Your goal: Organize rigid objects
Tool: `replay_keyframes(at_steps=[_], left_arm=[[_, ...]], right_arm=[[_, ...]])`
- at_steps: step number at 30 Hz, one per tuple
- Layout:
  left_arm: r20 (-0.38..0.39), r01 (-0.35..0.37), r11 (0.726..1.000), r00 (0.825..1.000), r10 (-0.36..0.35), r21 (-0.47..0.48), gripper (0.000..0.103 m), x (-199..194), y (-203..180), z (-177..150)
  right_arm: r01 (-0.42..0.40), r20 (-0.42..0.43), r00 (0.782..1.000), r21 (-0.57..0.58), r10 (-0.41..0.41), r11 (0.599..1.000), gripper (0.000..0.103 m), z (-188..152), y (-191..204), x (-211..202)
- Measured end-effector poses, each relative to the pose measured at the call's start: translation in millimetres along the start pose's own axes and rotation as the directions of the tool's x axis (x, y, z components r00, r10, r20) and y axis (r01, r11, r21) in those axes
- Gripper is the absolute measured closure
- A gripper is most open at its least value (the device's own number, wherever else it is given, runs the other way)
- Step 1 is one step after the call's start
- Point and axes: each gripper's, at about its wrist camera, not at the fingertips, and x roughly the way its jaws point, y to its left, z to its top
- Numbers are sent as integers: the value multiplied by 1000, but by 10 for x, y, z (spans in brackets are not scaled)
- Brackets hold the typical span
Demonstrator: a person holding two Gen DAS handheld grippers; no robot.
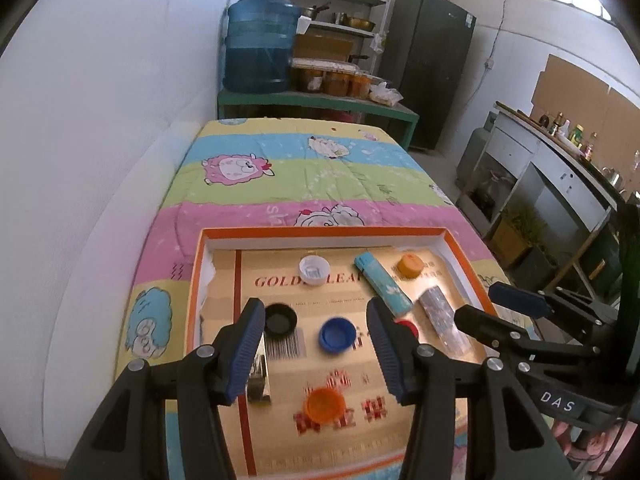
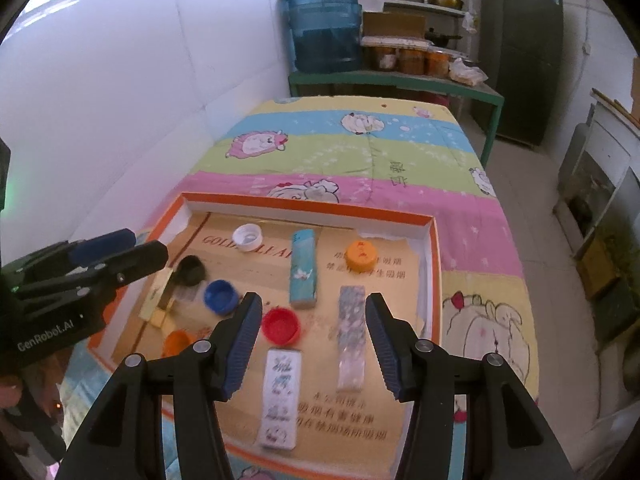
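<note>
An orange-rimmed shallow box [image 1: 320, 233] [image 2: 304, 205] lies on the bed. In it lie a white cap [image 2: 247, 237], black cap [image 2: 191, 270], blue cap [image 1: 337, 334] [image 2: 220, 297], red cap [image 2: 281, 325], two orange caps [image 2: 361, 255] [image 1: 323, 404], a teal lighter [image 2: 304, 268], a grey patterned lighter [image 2: 352, 336], a white lighter [image 2: 280, 392] and a gold lighter [image 2: 154, 292]. My left gripper [image 1: 316, 312] is open and empty above the blue cap. My right gripper [image 2: 314, 308] is open and empty above the red cap and the lighters.
A cartoon-print quilt [image 2: 360, 148] covers the bed, with a white wall [image 1: 100, 120] on the left. Beyond stand a green table with a blue water jug [image 1: 258, 44] and jars, shelves and a dark fridge [image 1: 432, 64]. A counter [image 1: 560, 168] runs along the right.
</note>
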Motion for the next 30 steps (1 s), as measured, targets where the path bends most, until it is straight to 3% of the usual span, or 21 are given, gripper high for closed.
replay_keyframes(at_steps=[11, 30], left_arm=[[47, 24, 1000, 999, -25, 18, 50, -492, -130, -320], [144, -27, 1000, 989, 25, 7, 50, -1283, -220, -863]], right_arm=[[19, 33, 999, 21, -20, 1000, 48, -356, 169, -429], [74, 108, 991, 39, -78, 996, 48, -869, 558, -1098]])
